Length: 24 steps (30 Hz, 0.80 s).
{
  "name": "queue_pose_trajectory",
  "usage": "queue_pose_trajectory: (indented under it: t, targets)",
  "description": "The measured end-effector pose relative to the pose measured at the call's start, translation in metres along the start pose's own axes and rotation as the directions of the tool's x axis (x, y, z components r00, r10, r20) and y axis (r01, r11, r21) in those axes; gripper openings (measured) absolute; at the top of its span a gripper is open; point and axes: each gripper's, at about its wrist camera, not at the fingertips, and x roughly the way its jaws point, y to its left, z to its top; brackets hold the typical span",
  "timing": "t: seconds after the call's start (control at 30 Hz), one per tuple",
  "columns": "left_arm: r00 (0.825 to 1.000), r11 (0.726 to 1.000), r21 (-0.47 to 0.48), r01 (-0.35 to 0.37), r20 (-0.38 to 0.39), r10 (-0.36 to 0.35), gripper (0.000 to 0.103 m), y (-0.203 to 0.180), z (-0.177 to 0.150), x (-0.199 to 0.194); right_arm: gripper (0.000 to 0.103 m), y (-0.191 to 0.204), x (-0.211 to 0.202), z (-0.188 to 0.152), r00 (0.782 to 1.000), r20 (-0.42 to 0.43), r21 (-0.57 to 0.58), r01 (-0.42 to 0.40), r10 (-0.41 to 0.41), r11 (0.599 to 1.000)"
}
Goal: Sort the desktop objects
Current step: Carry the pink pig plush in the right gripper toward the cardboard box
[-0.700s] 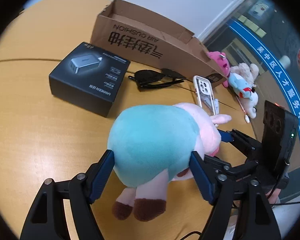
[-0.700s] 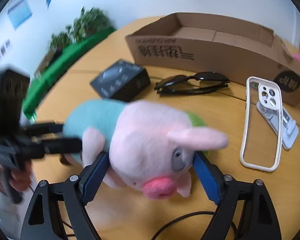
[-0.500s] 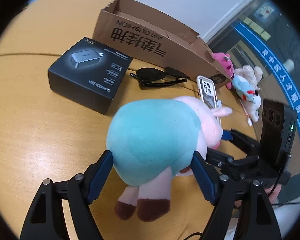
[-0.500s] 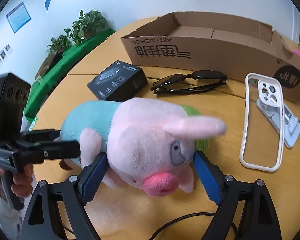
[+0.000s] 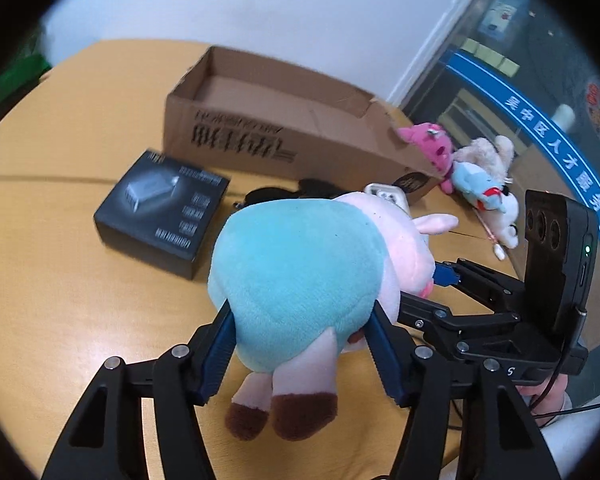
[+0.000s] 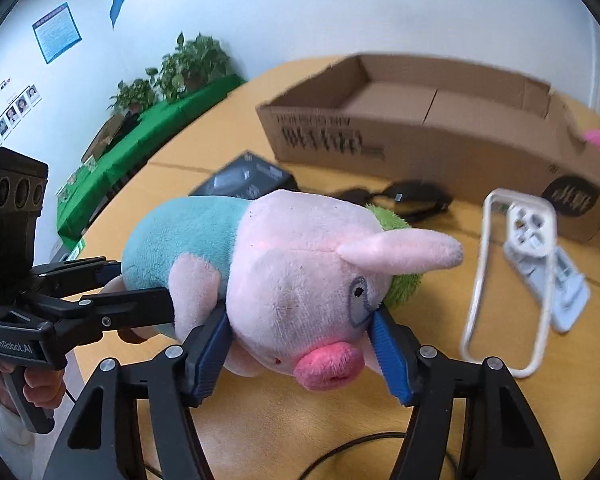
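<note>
A pink plush pig in a teal shirt (image 5: pixel 300 264) hangs above the wooden table, held from both ends. My left gripper (image 5: pixel 300 344) is shut on its teal rear; its brown feet dangle below. My right gripper (image 6: pixel 300 344) is shut on its pink head (image 6: pixel 300 280), and also shows in the left wrist view (image 5: pixel 444 280). The left gripper shows in the right wrist view (image 6: pixel 132 280). An open cardboard box (image 5: pixel 284 128) (image 6: pixel 440 120) stands behind, with nothing visible in it.
A black product box (image 5: pixel 160 216) (image 6: pixel 244 180), black sunglasses (image 6: pixel 400 196), a white phone case (image 6: pixel 512 280) and a grey phone stand (image 6: pixel 564 292) lie on the table (image 5: pixel 60 280). Pink, blue and white plush toys (image 5: pixel 476 184) lie right of the cardboard box.
Both grippers have lifted the pig higher and carried it toward the cardboard box; the box's inside now shows in both views. Both grips are unchanged.
</note>
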Motion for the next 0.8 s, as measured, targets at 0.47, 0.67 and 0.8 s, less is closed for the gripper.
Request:
queue_pose_trajectory:
  t: [0.47, 0.67, 0.8]
  targets:
    - [0.983, 0.986, 0.025, 0.164, -0.091, -0.161, 0.061, 0.003, -0.034, 0.034, 0.065, -0.005, -0.016, -0.029, 0.981, -0.065, 0.096, 0.187, -0.181, 0.978]
    - [0.978, 0.983, 0.0, 0.183, -0.104, -0.182, 0.061, 0.014, -0.039, 0.044, 0.072, -0.014, -0.011, -0.043, 0.979, -0.117, 0.136, 0.181, -0.166, 0.974]
    - [0.975, 0.982, -0.001, 0.187, -0.119, -0.186, 0.061, 0.017, -0.037, 0.047, 0.079, -0.021, -0.019, -0.036, 0.982, -0.1, 0.127, 0.171, -0.159, 0.977]
